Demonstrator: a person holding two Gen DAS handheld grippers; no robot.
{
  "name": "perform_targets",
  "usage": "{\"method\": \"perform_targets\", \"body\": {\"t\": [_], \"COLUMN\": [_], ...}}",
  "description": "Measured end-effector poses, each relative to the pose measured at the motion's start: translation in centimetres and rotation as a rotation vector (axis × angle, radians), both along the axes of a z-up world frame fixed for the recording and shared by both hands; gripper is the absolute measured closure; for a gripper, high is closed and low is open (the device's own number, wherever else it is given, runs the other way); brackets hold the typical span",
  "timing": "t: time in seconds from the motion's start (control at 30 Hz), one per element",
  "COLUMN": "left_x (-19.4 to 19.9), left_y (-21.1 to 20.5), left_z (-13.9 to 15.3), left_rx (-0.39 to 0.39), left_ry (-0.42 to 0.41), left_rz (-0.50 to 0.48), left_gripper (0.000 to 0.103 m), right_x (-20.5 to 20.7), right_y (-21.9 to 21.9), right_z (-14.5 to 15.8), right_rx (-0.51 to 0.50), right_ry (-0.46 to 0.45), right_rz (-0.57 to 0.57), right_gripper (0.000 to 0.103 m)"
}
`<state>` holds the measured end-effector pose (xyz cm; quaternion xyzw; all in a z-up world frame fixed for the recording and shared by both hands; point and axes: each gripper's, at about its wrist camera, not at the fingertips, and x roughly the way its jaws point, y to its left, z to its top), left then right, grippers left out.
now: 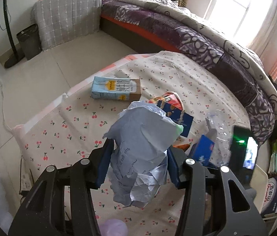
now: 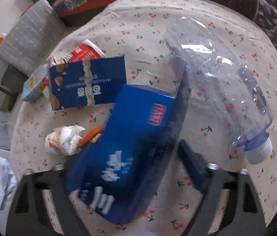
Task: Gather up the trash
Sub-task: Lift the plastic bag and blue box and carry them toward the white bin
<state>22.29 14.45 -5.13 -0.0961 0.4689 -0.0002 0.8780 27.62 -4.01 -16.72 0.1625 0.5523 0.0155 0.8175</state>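
Note:
My left gripper (image 1: 137,153) is shut on a crumpled pale blue paper wad (image 1: 142,137) and holds it above the cherry-print cloth (image 1: 75,129). My right gripper (image 2: 136,157) stands with its jaws wide around a bright blue carton (image 2: 126,149), which looks blurred; the right finger (image 2: 192,165) stands clear of it. Beside it lie a clear plastic bottle (image 2: 221,82), a dark blue torn box (image 2: 87,82), a red carton (image 2: 85,54) and a white crumpled wrapper (image 2: 65,139). A light blue milk carton (image 1: 115,88) lies farther off.
A dark trash bin (image 1: 29,40) stands on the tiled floor by a grey checked cover (image 1: 67,17). A bed with a purple quilt (image 1: 197,39) runs along the far side. The right gripper body with a lit screen (image 1: 244,147) is at right.

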Motion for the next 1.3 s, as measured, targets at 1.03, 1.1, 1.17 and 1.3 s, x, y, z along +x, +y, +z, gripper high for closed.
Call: {"method": "perform_targets", "body": {"t": [1.03,1.1,1.17,1.3], "left_x": [-2.2,-2.1,-2.3,-2.5], "left_y": [-8.7,-9.8,-10.7,-12.7], "left_z": [3.7,3.6,3.5,3.4], "left_rx": [0.135,0.136,0.137,0.139], "left_ry": [-0.333,-0.337,-0.342,-0.353], "left_rz": [-0.07,-0.084,-0.096,-0.13], "left_gripper": [0.055,0.055,0.055,0.055], "right_x": [-8.2,-8.6,-9.0,-9.8], "right_y": [-6.8,-7.5,-8.5,-10.6], "right_z": [13.5,13.5,13.7,13.9], "right_rx": [-0.21,-0.212,-0.211,-0.203], "right_ry": [-0.517,-0.516,-0.513,-0.506], "right_rz": [0.008,-0.001,-0.014,-0.046], "right_gripper": [0.065,0.065,0.065,0.065]}}
